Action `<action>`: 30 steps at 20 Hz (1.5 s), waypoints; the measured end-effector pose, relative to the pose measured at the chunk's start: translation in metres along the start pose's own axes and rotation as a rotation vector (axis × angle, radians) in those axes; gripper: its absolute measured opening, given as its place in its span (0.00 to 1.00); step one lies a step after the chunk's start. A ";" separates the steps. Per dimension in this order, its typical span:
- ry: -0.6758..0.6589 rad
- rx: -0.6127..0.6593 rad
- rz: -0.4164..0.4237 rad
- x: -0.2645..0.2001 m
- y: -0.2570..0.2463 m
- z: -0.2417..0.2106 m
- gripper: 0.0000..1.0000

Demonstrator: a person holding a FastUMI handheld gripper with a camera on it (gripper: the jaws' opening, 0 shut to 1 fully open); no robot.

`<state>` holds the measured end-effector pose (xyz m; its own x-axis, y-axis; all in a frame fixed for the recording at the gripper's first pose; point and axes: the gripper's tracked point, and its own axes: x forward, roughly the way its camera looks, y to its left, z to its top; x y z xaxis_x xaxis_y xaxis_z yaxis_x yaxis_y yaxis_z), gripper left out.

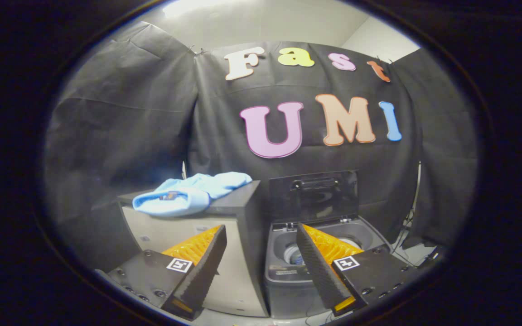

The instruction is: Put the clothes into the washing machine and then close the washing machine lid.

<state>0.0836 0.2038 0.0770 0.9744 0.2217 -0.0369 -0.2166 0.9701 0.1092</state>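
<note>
Facing the booth, my gripper point(261, 246) spread wide and empty.
Blue clothes point(193, 192) lie on the cabinet point(234, 203) beside the open washing machine point(283, 267); I should pinch 1 thick fold.

The fisheye camera rides on the gripper point(261, 253), looking forward between its parted fingers, level and set back, facing the grey open-lidded washing machine point(288, 271) at twelve o'clock.
</note>
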 end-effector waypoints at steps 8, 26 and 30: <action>0.102 0.093 0.035 0.098 0.096 0.046 0.97; 0.615 -0.003 0.039 0.236 0.159 -0.026 0.48; 0.595 0.050 0.211 0.230 0.157 -0.024 0.21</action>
<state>0.2725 0.4096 0.0623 0.7076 0.4383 -0.5543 -0.3829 0.8971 0.2205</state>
